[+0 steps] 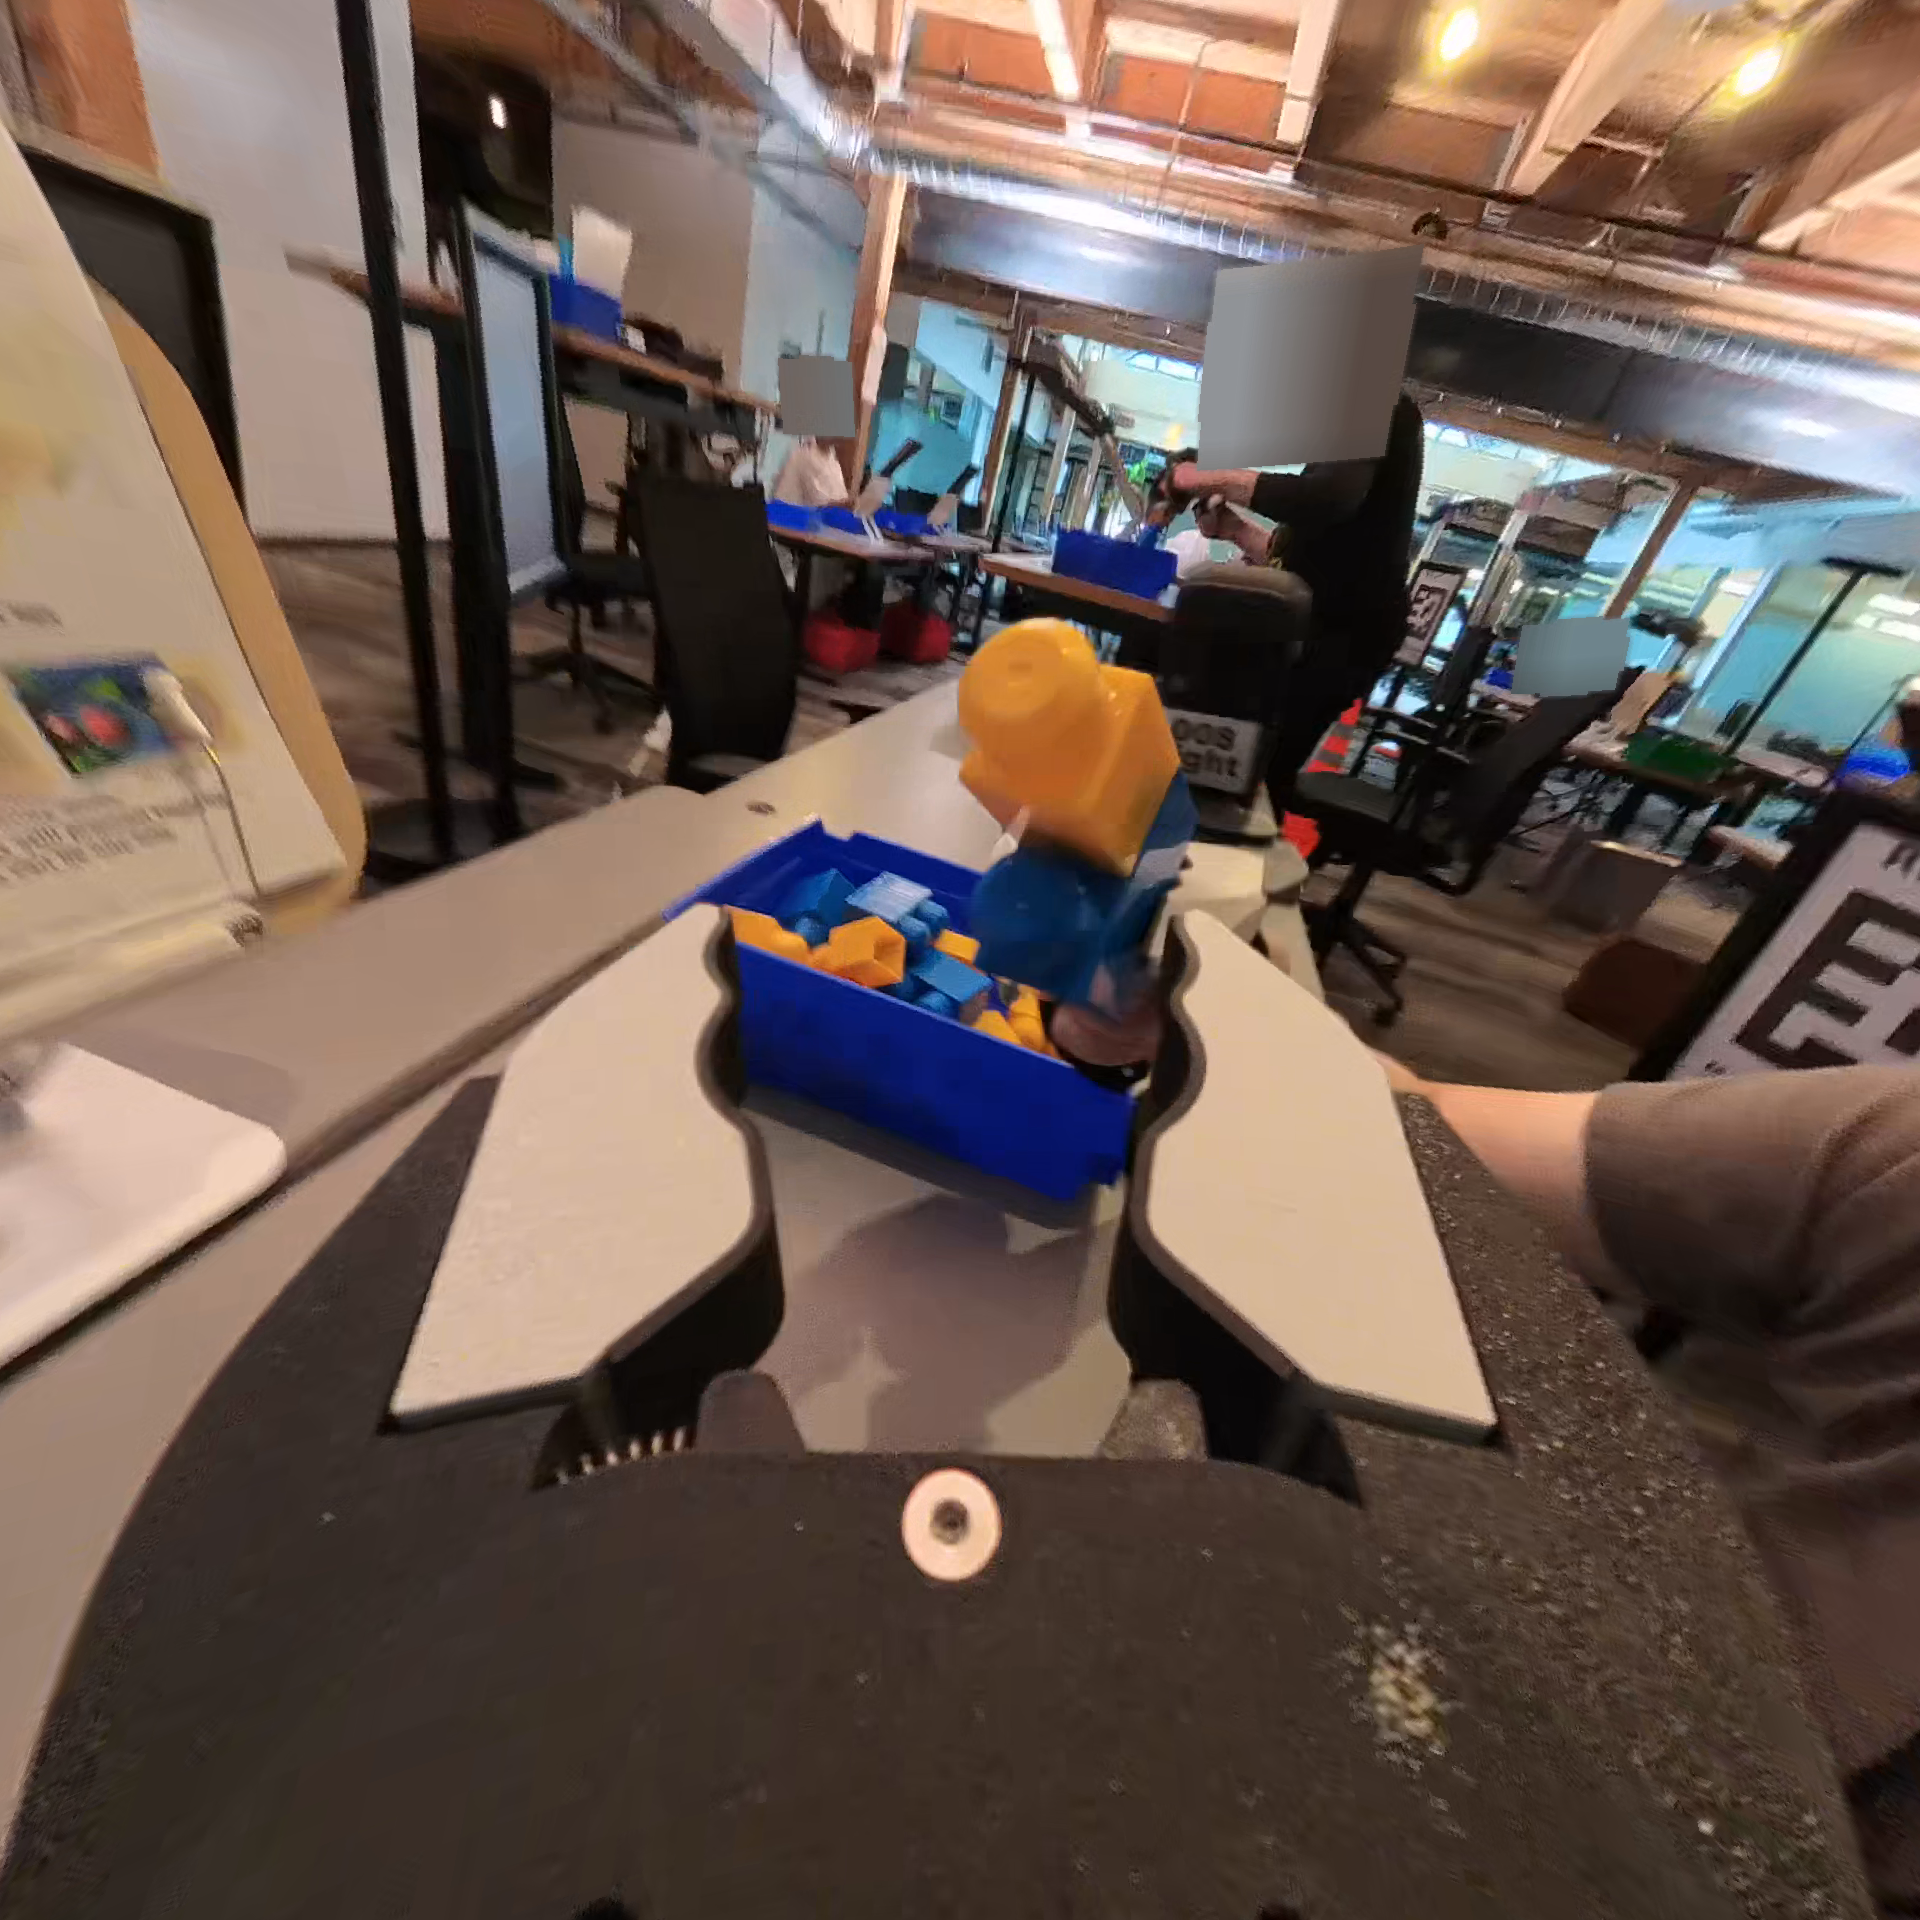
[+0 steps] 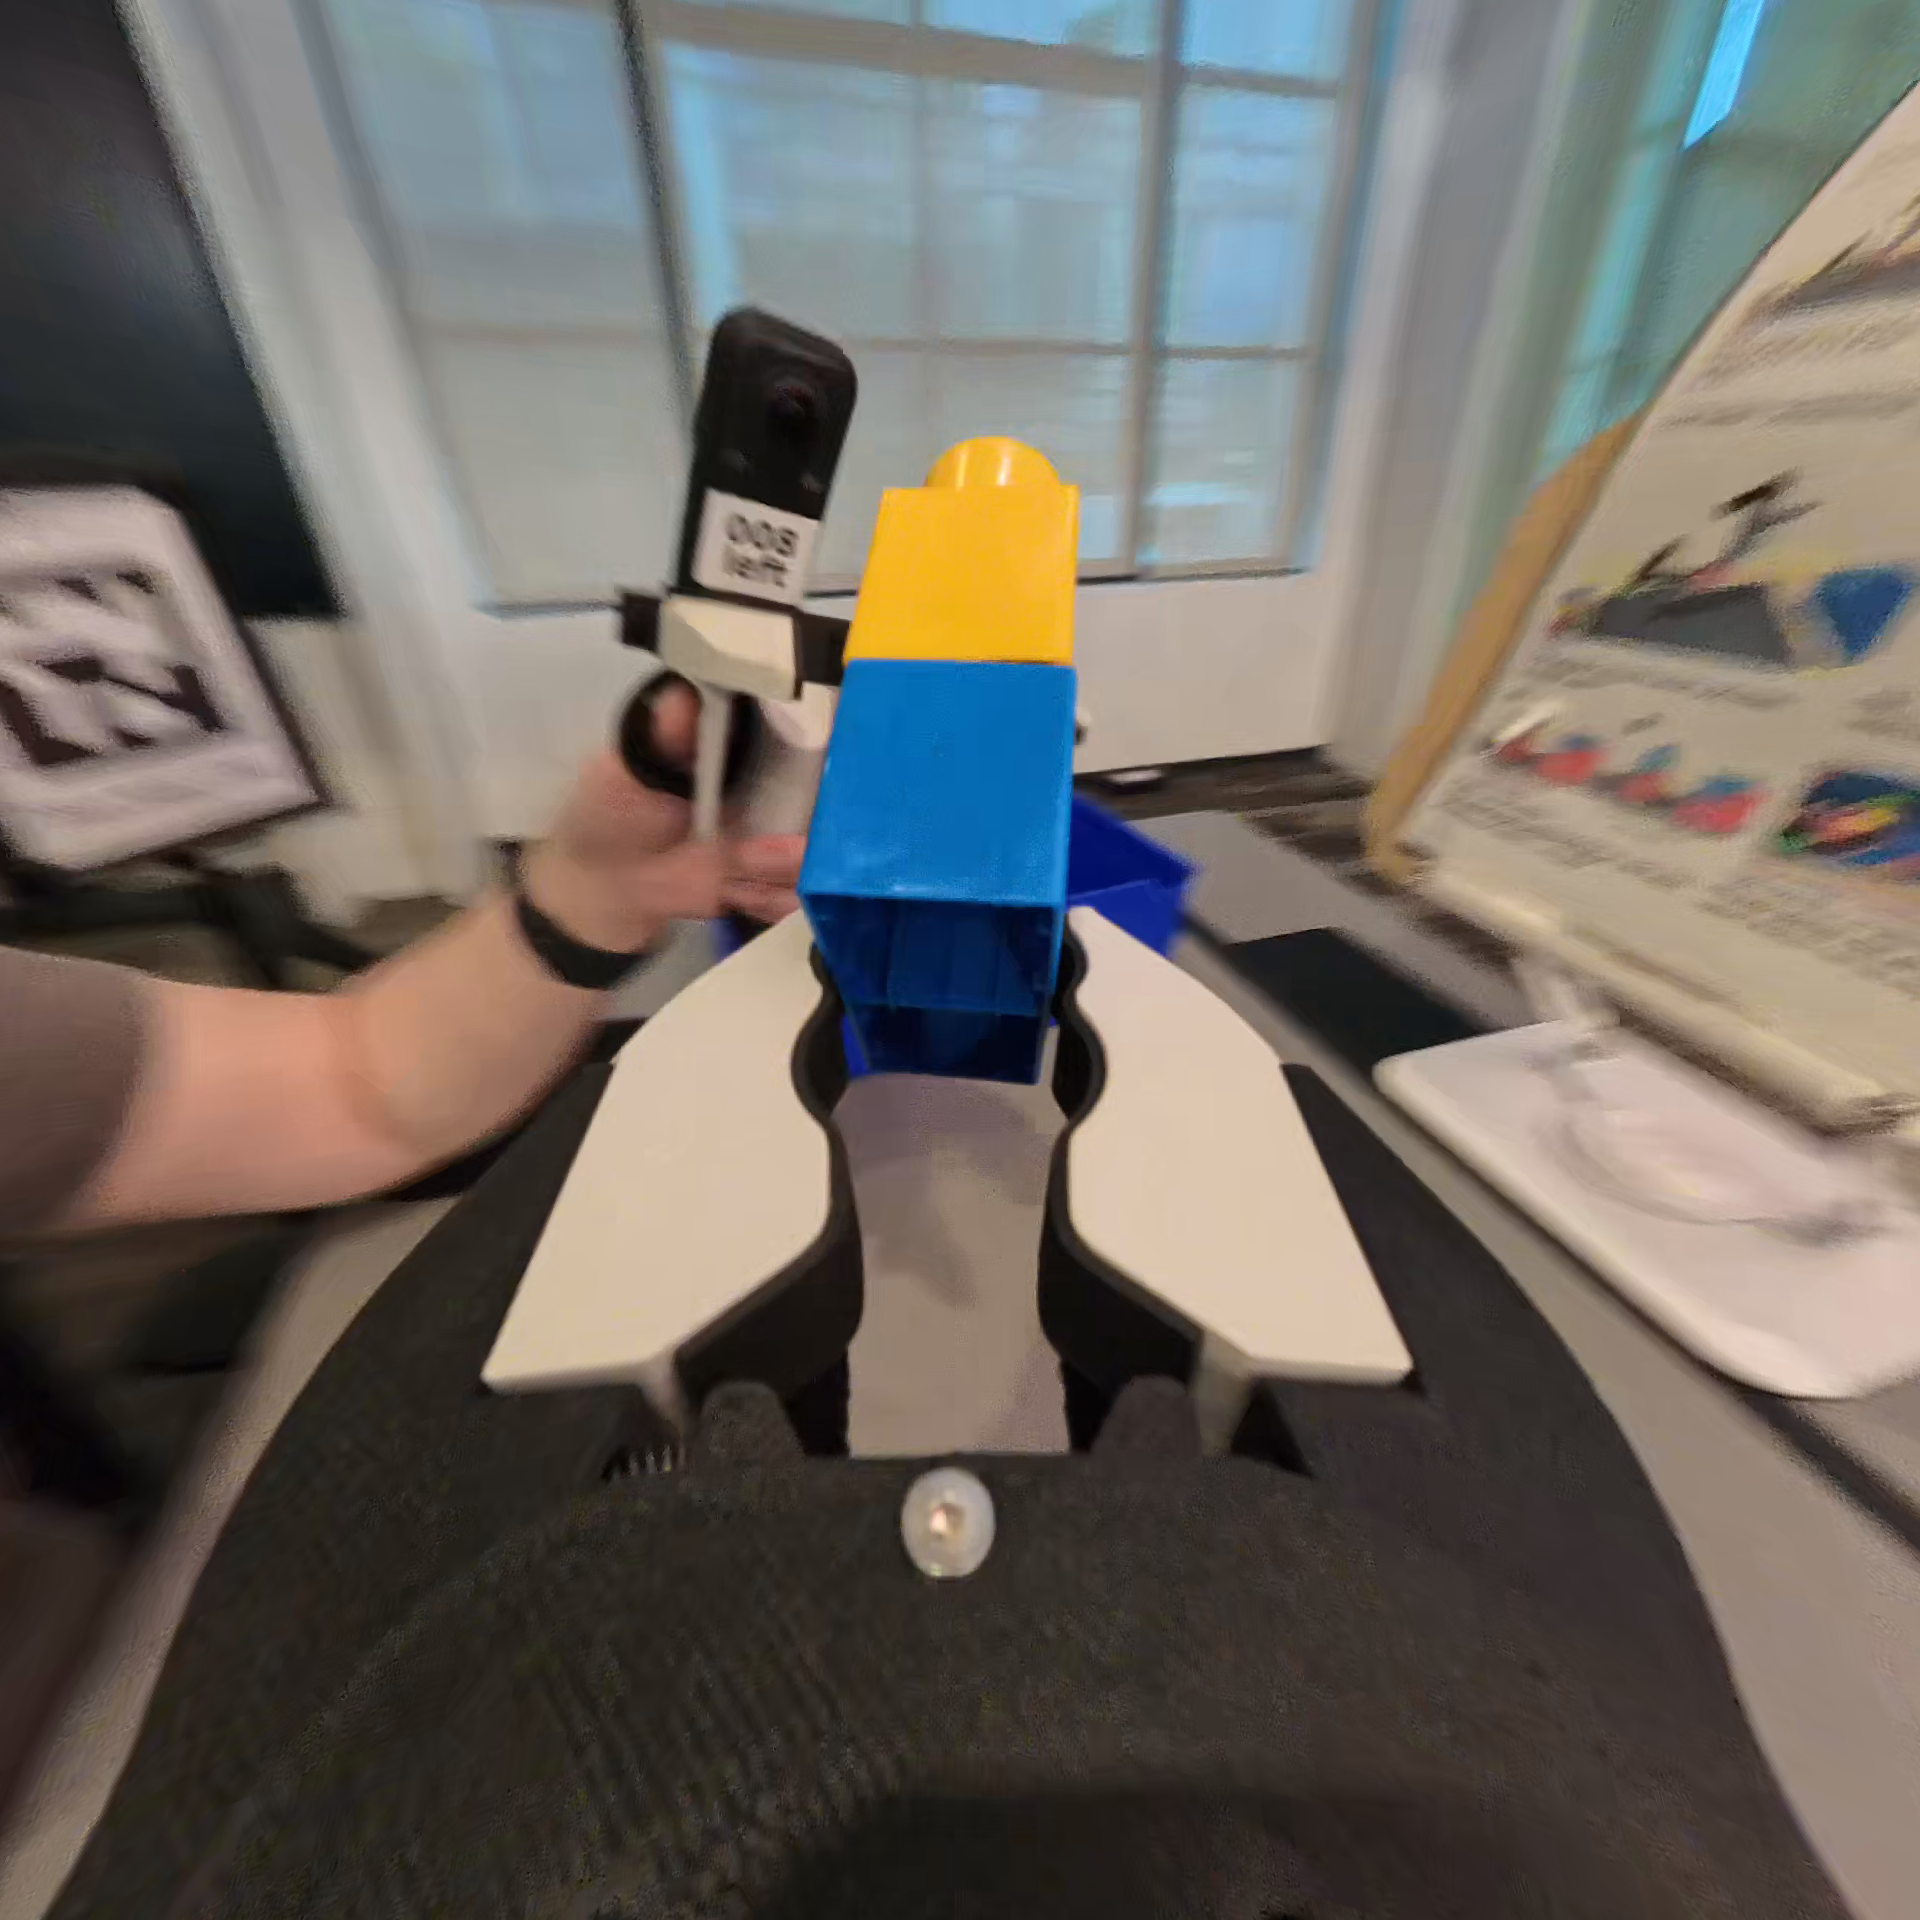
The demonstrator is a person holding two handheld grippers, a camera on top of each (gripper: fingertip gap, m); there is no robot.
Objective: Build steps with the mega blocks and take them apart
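Note:
My right gripper (image 2: 940,966) is shut on a blue mega block (image 2: 940,790) with a yellow block (image 2: 966,582) stacked on it, held upright in the air. In the left wrist view the same stack, yellow block (image 1: 1070,748) on blue block (image 1: 1081,914), tilts just past my right fingertip. My left gripper (image 1: 951,956) is open and empty, its fingers apart in front of a blue bin (image 1: 914,1081) holding several blue and yellow blocks. A hand holds the left gripper's handle and camera (image 2: 758,499) behind the stack, to its left.
The bin (image 2: 1127,862) stands on a grey table (image 1: 416,987). A poster board (image 2: 1714,675) on a white base (image 2: 1662,1226) stands beside it. A black-and-white marker board (image 1: 1818,977) is on the other side. Chairs, desks and people are far behind.

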